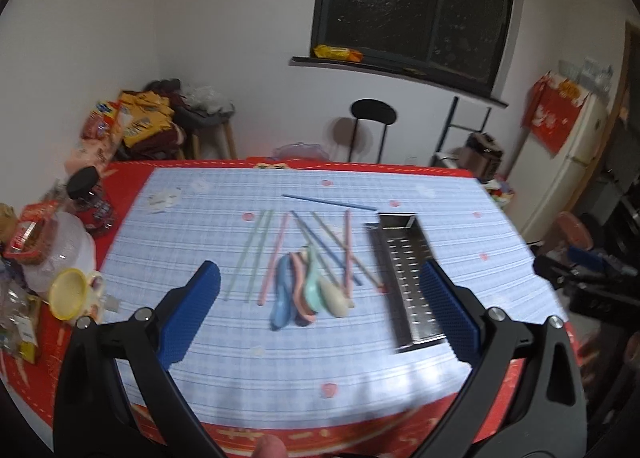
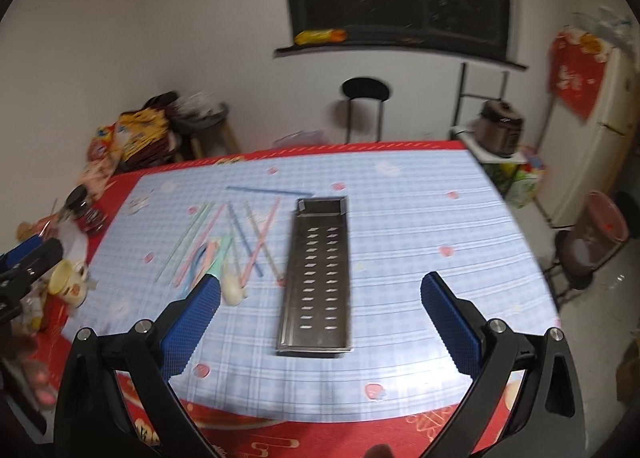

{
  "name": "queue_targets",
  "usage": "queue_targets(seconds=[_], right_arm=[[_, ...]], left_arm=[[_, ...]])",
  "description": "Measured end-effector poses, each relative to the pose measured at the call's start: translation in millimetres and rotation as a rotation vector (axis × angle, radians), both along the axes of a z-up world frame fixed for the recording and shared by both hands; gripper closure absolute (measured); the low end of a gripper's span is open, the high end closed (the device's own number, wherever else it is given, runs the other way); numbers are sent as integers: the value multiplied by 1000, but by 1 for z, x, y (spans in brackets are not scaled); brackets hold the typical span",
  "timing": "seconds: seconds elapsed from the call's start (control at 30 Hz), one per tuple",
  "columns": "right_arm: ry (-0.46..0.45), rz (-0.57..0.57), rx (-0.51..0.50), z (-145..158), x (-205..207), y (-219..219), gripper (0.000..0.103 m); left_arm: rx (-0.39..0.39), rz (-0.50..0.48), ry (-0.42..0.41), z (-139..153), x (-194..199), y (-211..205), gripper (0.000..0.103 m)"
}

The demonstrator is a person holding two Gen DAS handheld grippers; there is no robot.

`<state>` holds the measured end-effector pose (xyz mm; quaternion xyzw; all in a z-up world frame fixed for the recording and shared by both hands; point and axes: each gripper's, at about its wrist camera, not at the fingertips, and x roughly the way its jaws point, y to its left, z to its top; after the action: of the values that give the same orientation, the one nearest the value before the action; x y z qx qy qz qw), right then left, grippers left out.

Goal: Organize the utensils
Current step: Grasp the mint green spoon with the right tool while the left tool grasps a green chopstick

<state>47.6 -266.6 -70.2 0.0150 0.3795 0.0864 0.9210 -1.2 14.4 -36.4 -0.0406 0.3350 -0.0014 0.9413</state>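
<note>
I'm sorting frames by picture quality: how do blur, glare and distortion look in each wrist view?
Left wrist view: motion smear softens the spoons and the metal tray; the gripper fingers stay sharp; fisheye bends the table edge. Right wrist view: similar smear on the chopsticks, pale glare on the tablecloth near the tray, dark corners around the frame.

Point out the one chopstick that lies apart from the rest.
The dark blue chopstick at the far end of the spread. It lies crosswise on its own, beyond the tips of the others, which run roughly toward the camera in a loose bunch beside the metal tray.
</note>
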Motion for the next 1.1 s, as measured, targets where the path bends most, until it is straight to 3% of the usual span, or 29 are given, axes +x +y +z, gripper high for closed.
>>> queue_targets(seconds=[0.33,0.47,0.6,0.7,0.77,0.83,0.93,1.07,1.1], right_arm=[[103,244,-24,-52,46,19,5],[179,300,-74,-76,67,43,5],[217,303,-65,-92,78,64,5],[257,303,-48,-107,90,83,8],[312,314,-19,-118,98,95,25],[364,330,-18,-130,107,110,34],[406,356,21,-143,121,133,49],[427,365,49,-158,141,165,81],[434,370,71,-163,147,173,82]], left_arm=[[69,153,148,-53,11,25,5],[57,152,202,-74,14,40,5],[66,124,248,-96,27,59,5],[31,106,266,-112,44,83,5],[13,86,273,-121,57,96,6],[13,68,280,-128,69,106,10],[11,38,304,-141,91,126,29],[4,0,324,-157,118,148,41],[2,-10,329,-161,123,151,44]])
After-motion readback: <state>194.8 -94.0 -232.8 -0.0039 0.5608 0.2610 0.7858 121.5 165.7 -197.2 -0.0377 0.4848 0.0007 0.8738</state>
